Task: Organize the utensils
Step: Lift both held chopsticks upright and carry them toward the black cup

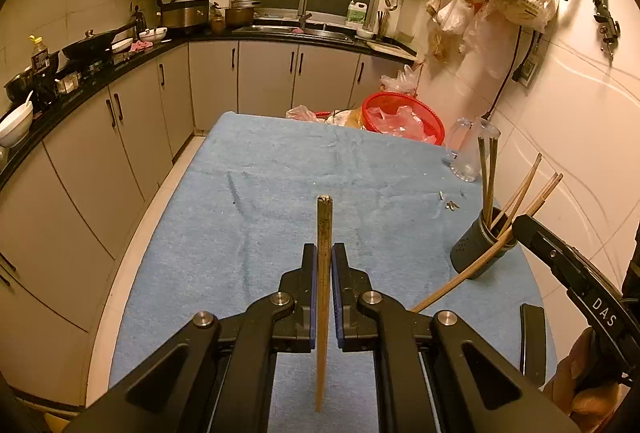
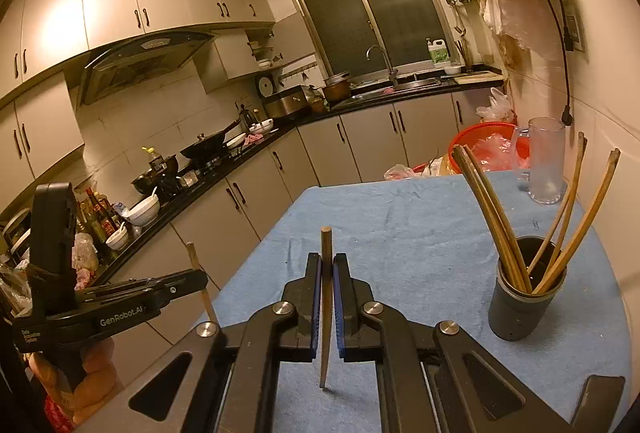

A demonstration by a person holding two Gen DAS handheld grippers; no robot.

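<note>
In the left wrist view my left gripper point(image 1: 323, 249) is shut on a wooden chopstick point(image 1: 323, 225), which stands nearly upright between the blue pads over the blue cloth point(image 1: 280, 173). To the right, a dark grey holder point(image 1: 472, 253) carries several chopsticks. My right gripper point(image 1: 522, 229) is beside the holder's rim, gripping another chopstick point(image 1: 448, 287) that slants down to the left. In the right wrist view my right gripper point(image 2: 327, 259) is shut on that chopstick point(image 2: 326, 245), with the holder point(image 2: 520, 309) to its right. My left gripper point(image 2: 198, 279) shows at the left edge with its chopstick point(image 2: 206, 303).
A glass mug point(image 1: 472, 149) stands behind the holder near the wall, with a red basket point(image 1: 404, 117) of plastic bags at the table's far end. Kitchen cabinets and a cluttered black counter point(image 1: 100, 81) run along the left. A hand point(image 1: 584, 385) holds the right gripper.
</note>
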